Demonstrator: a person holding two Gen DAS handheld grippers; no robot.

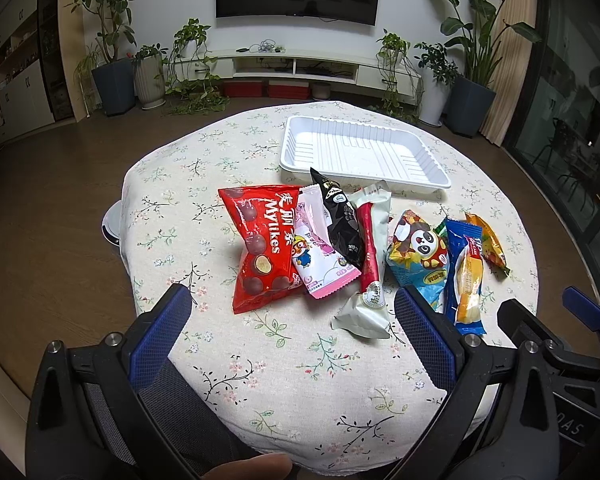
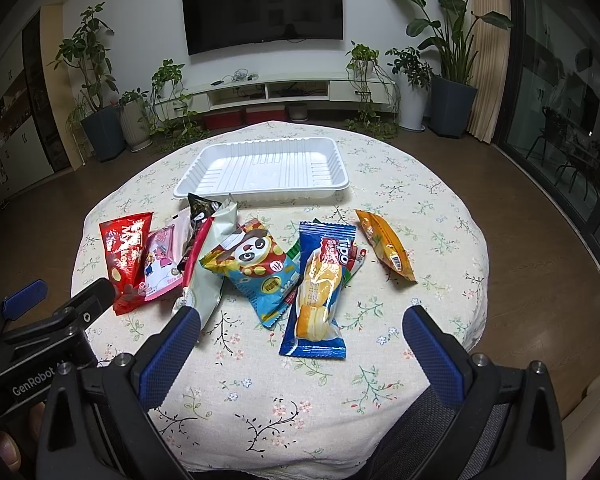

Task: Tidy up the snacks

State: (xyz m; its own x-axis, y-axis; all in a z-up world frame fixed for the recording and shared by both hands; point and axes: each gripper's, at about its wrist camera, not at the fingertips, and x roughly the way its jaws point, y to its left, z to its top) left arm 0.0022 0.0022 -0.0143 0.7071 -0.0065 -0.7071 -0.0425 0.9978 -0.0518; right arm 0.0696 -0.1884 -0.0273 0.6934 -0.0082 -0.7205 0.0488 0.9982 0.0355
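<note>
Several snack packs lie in a row on the floral tablecloth. From the left: a red Mylikes bag (image 1: 262, 250) (image 2: 125, 258), a pink pack (image 1: 320, 248), a black pack (image 1: 340, 222), a white-and-red pack (image 1: 370, 264), a panda bag (image 1: 418, 258) (image 2: 260, 268), a blue Tipo cake pack (image 2: 320, 292) (image 1: 466, 276) and an orange pack (image 2: 386, 246) (image 1: 488, 246). An empty white tray (image 1: 364, 154) (image 2: 264, 170) sits behind them. My left gripper (image 1: 292, 300) is open and empty, before the red bag. My right gripper (image 2: 300, 322) is open and empty, before the Tipo pack.
The round table (image 2: 440, 208) drops off on all sides to a wooden floor. Beyond it stand potted plants (image 1: 108, 40), a TV (image 2: 262, 8) and a low white cabinet (image 2: 284, 90). The left gripper's body (image 2: 40, 332) shows at the lower left of the right wrist view.
</note>
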